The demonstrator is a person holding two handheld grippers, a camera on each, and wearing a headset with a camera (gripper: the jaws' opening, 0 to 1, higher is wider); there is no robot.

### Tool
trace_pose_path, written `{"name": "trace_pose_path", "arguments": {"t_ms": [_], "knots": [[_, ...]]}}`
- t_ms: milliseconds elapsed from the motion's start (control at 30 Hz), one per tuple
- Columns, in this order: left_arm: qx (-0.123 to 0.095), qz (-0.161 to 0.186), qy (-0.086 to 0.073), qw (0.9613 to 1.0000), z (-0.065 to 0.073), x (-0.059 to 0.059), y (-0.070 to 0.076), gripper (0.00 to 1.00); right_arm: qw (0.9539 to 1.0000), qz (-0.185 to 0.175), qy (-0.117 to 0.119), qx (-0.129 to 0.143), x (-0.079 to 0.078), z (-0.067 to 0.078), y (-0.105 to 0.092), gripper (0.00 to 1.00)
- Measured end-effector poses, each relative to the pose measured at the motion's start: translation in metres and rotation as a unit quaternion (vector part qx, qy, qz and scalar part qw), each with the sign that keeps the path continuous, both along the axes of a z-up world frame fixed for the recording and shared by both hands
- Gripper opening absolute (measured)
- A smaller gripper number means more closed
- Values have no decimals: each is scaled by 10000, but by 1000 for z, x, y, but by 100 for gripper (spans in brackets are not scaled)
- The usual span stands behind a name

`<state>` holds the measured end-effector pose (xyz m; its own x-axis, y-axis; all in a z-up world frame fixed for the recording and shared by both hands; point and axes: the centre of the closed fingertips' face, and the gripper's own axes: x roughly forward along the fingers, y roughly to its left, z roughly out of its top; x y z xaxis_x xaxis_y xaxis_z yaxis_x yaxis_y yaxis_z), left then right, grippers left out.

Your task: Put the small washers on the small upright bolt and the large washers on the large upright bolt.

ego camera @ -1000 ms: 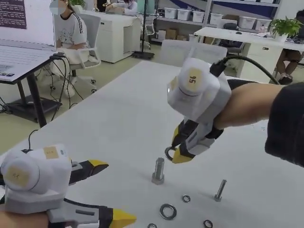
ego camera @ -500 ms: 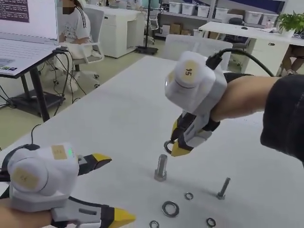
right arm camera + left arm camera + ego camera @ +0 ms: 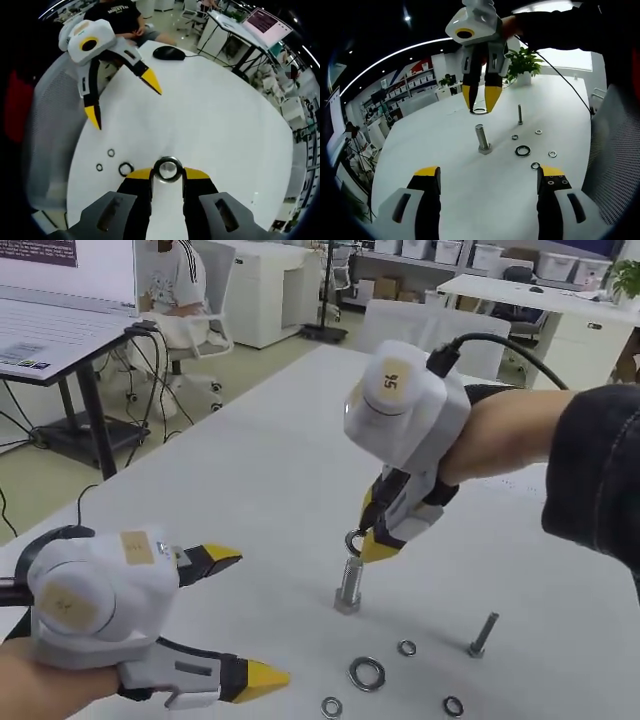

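2 yellow tips mark your left gripper (image 3: 256, 618), nearest you at the lower left of the head view. Its jaws are spread wide, with nothing between them. In the left gripper view the same gripper (image 3: 489, 173) faces the work across bare white table top (image 3: 250, 470).

Just beyond it lie the loose parts. There is 1 large flat steel washer (image 3: 367, 673) with small steel washers scattered near it. In the head view you can count 3 of these: 1 on its far side (image 3: 407, 648), 1 nearer you (image 3: 332, 706) and 1 off to the right (image 3: 453, 706).

Past them the large steel bolt (image 3: 349, 585) stands upright on its hex head with the threaded end up. The small thin bolt (image 3: 483, 634) stands to its right, well apart, and leans a little in this view.

Your right gripper (image 3: 372, 543) points down over the large steel bolt, clamped on a second large steel washer (image 3: 355, 540). That ring hangs directly above the bolt's top. In the left gripper view it is clear of the bolt and not yet threaded over it. In the right gripper view the ring (image 3: 167, 169) sits pinched between the 2 yellow pads.

Farther off, a person sits on a white office chair (image 3: 215, 285).
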<state>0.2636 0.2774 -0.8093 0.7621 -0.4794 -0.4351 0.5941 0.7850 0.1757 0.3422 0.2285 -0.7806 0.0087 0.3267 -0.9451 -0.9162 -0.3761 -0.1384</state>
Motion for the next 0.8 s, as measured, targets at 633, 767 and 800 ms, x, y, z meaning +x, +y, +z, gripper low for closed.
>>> {"name": "trace_pose_path", "arguments": {"t_ms": [633, 767, 800], "knots": [[90, 59, -53, 9999, 2, 4, 3, 77, 9991, 5, 263, -330, 3, -26, 0, 23], [87, 52, -36, 9999, 1, 4, 3, 76, 9989, 20, 302, -352, 4, -29, 1, 23], [93, 57, -34, 9999, 1, 4, 3, 76, 9988, 15, 313, -363, 4, -30, 1, 23]]}}
